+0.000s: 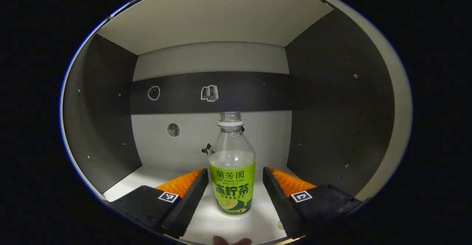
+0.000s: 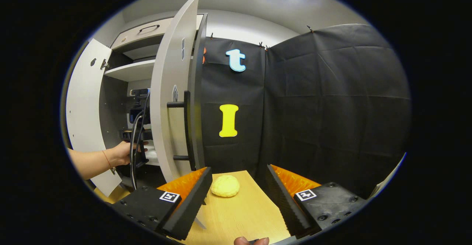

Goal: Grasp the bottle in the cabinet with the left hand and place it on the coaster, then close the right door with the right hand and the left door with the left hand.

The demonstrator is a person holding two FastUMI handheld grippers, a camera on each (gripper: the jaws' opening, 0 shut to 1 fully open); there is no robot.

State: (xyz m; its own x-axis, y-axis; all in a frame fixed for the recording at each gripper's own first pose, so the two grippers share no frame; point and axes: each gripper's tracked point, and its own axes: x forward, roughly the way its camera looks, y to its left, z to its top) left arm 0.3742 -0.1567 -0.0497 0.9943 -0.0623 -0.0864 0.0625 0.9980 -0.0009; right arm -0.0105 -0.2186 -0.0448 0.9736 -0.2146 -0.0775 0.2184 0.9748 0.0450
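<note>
Standing upright on the pale floor of the cabinet (image 1: 206, 23): one clear bottle (image 1: 231, 171) with a green wrapper and no cap, some liquid in its lower part.

Left gripper (image 1: 235, 186): reaching into the cabinet compartment, fingers spread wide to either side of the bottle. A gap shows between each finger and the bottle; neither finger touches it. The bottle sits about midway between the two fingers.

Cabinet interior, left gripper view: dark side walls, pale ceiling panel, pale back wall crossed by a dark band (image 1: 210, 92). Small stickers on the band and the back wall; a round hole (image 1: 173, 129) in the back wall, left of the bottle.

Right gripper (image 2: 239, 189): outside the cabinet, over a wooden table (image 2: 250, 215), fingers wide apart, holding nothing.

On the table, between and beyond the right gripper's fingers: one round yellow coaster (image 2: 225, 185), bare, nothing standing on it.

Cabinet doors, right gripper view: both swung open. Right door (image 2: 173, 101), pale, with a dark bar handle (image 2: 186, 125), stands just left of the right gripper. Left door (image 2: 84, 116), pale, farther off at the view's left edge.

A hand (image 2: 123, 152) with forearm reaches in between the two doors, holding the other gripper's body, with a black cable (image 2: 133, 149) looping beside it. A shelf (image 2: 129, 71) shows above it, and a drawer (image 2: 142, 31) with a handle at the cabinet's top.
</note>
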